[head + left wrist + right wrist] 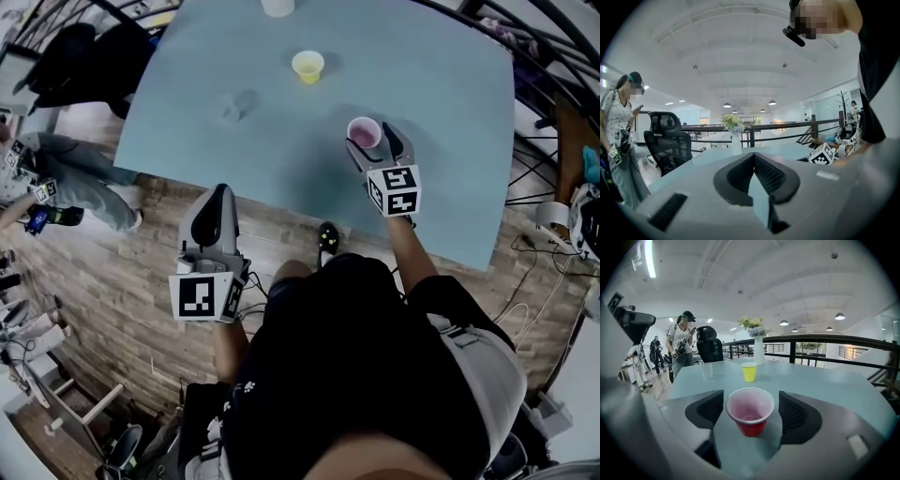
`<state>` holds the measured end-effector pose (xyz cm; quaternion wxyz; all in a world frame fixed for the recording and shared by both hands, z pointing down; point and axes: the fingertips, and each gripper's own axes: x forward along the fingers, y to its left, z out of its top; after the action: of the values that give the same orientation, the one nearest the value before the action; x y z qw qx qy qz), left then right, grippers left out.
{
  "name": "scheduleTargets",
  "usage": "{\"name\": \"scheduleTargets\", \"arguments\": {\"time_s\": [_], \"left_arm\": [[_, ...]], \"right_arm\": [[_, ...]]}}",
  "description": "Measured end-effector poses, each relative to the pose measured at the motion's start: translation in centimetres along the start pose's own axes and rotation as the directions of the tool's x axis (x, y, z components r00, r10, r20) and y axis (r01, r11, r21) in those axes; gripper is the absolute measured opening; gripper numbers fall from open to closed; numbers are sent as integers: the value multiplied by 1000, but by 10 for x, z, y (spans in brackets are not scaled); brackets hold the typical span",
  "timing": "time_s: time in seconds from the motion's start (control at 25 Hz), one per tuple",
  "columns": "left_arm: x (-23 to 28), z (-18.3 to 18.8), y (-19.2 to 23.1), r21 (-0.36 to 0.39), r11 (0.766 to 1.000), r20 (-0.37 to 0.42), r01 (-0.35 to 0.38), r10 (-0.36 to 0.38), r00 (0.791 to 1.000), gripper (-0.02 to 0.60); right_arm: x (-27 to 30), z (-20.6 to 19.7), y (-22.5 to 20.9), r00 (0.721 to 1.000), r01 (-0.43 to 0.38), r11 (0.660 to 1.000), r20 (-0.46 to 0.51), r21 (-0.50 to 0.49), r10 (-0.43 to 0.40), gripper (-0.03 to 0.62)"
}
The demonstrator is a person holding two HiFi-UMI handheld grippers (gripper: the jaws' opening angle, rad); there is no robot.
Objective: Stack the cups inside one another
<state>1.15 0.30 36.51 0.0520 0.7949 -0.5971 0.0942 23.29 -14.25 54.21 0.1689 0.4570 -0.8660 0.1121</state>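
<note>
A red cup (750, 412) with a pale inside stands upright on the light blue table (441, 103). It sits between the jaws of my right gripper (750, 404), which is open, with a gap on each side of the cup. From above, the red cup (364, 133) and the right gripper (373, 141) are at the table's near right. A yellow cup (307, 66) stands farther back, seen beyond the red one as the yellow cup (749, 371). A clear cup (234, 106) is at the left. My left gripper (217, 202) is shut and empty, just off the table's near edge.
A white vase (759, 350) with flowers stands at the table's far edge. A person (680, 348) and a black office chair (670, 140) are beyond the table's left side. A railing (825, 341) runs behind the table. Brick-pattern floor (141, 281) lies below my left gripper.
</note>
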Motion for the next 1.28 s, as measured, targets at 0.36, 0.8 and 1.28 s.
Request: {"name": "scheduleTargets", "arguments": {"time_s": [0.36,0.8,1.28], "left_arm": [[-9,-4,29,-32,998,-15,-51,51,999,-6],[29,-6,56,-31,998,-20,48,-49,999,-6],[74,10,93,-17,992,29,128,-127,991,-6]], "right_arm": [[16,-8,3,999,12,999,-47,-45,-14,357],[19,1,8,999,29,999,-35,-21,-30,354],[17,77,22,994,69,998,83,-5,-68,342]]}}
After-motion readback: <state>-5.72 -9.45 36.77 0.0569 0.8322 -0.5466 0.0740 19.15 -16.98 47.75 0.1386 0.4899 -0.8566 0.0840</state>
